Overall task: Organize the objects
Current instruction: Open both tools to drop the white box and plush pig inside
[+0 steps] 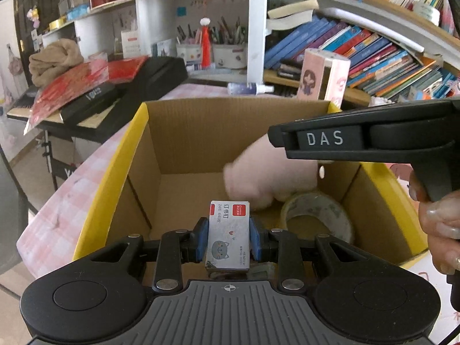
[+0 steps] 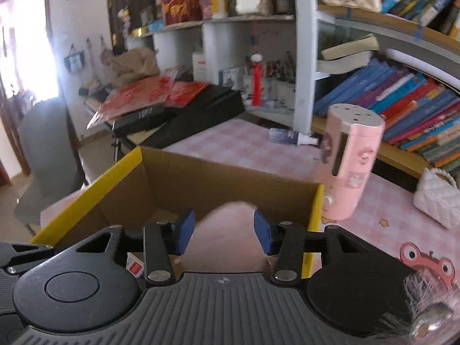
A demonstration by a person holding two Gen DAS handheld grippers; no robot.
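My left gripper is shut on a small staple box, white with a cat picture and a red label. It hangs over an open cardboard box with a yellow rim. A roll of clear tape lies on the box floor. A soft pink thing reaches down into the box, under the black body of my right gripper, which a hand holds. In the right wrist view, my right gripper has its blue pads against both sides of the pink thing, above the box.
The box stands on a table with a pink checked cloth. Behind it are a pink cylinder device and a spray bottle. A white quilted purse lies at the right. Bookshelves rise behind, a black case with red papers is at the left.
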